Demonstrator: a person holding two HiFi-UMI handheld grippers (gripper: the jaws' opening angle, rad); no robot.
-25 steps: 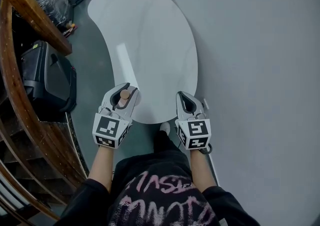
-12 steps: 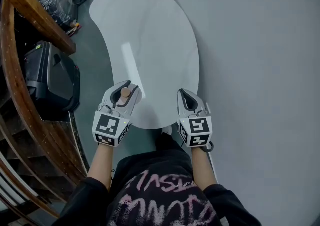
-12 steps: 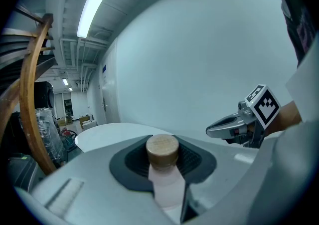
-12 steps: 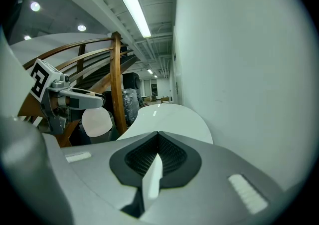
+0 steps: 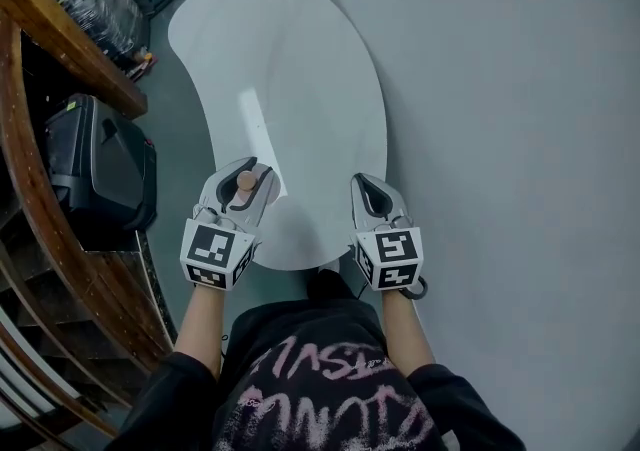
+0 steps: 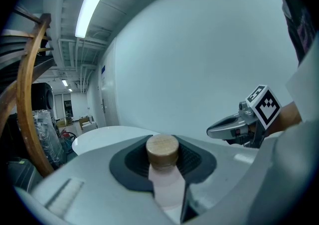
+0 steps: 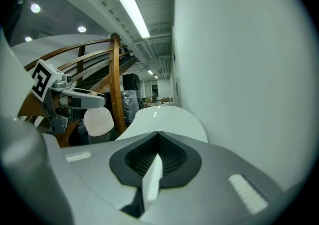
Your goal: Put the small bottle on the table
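Now L gripper [image 5: 248,171] grips small bottle [image 6: 162,159]; R gripper [image 5: 366,182] closed, empty.

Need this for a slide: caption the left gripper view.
Left gripper holds a small wood-capped bottle; white table and right gripper beyond.

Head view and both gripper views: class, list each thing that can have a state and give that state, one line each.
small bottle: upright, capped, gripped, not set down on the table.
left gripper: shut on the small bottle.
right gripper: jaws together, holding nothing.
ceiling light: lit.
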